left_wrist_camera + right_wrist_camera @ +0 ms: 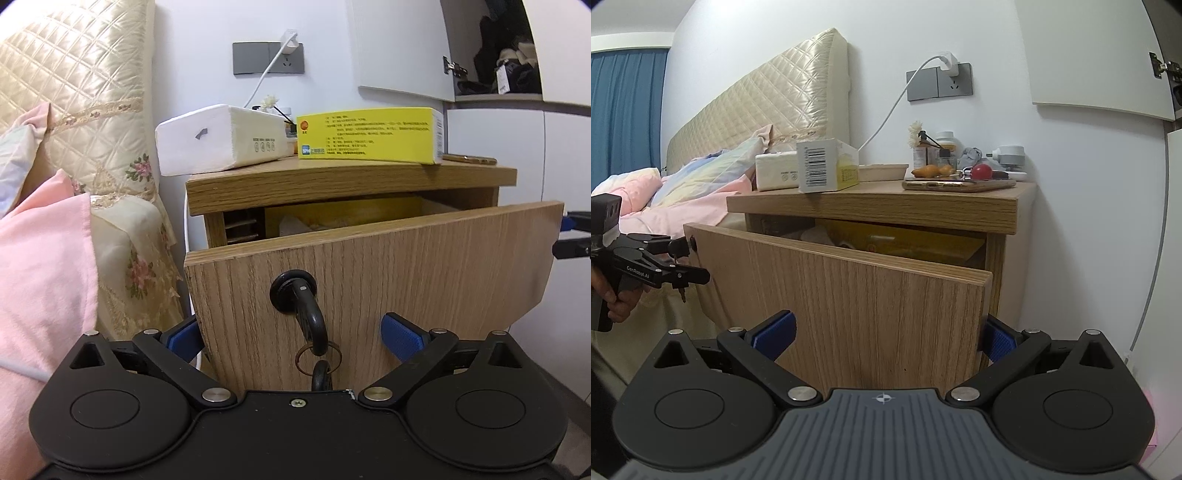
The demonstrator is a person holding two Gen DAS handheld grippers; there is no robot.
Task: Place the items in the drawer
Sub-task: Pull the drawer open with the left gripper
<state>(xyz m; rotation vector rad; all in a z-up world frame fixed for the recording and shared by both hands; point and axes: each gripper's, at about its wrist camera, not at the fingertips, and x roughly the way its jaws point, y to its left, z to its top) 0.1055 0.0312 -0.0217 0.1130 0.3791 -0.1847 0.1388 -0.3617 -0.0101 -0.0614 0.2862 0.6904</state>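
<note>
The wooden drawer front (369,266) of the nightstand (351,181) stands pulled partly out. A black key (306,306) with a ring hangs from its lock. My left gripper (293,334) is open, its blue pads wide apart on either side of the key, touching nothing. In the right wrist view it is at the far left (683,262), held by a hand. My right gripper (886,336) is open and straddles the right edge of the drawer front (868,295). A yellow box (369,134) lies on the nightstand top.
A white tissue pack (221,140), a gold phone (960,184), a red ball (981,171) and small bottles (942,151) crowd the top. Yellow packaging (905,243) fills the drawer. The bed (701,184) is on the left, a white wall and open cabinet (498,55) on the right.
</note>
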